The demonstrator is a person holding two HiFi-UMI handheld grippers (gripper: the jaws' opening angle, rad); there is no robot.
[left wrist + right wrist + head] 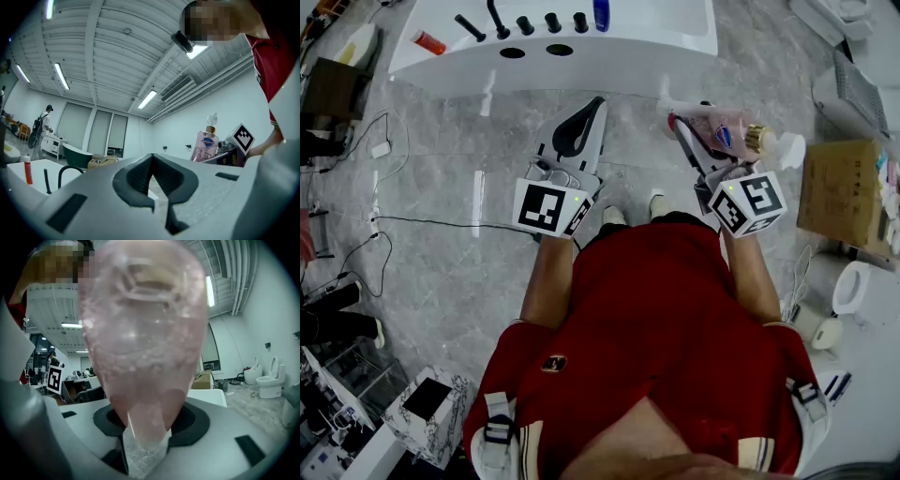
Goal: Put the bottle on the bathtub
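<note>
Bathtub [609, 58] spans twelve o'clock in the head view, and the pink bottle [722, 131] sits well short of it at two o'clock, clamped in the right gripper [686, 127]. The right gripper view shows only the bottle's blurred body. The left gripper view shows its pump at three o'clock and the left gripper [152, 161] pinched together, empty.

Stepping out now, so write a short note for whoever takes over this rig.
Left hand-held gripper: shut, empty.
Right hand-held gripper: shut on the pink bottle, held in the air.
Bathtub: just ahead of both grippers, white.
Done: bottle is in the grip.
Left: carry it to the bathtub rim, set it down, let go.
</note>
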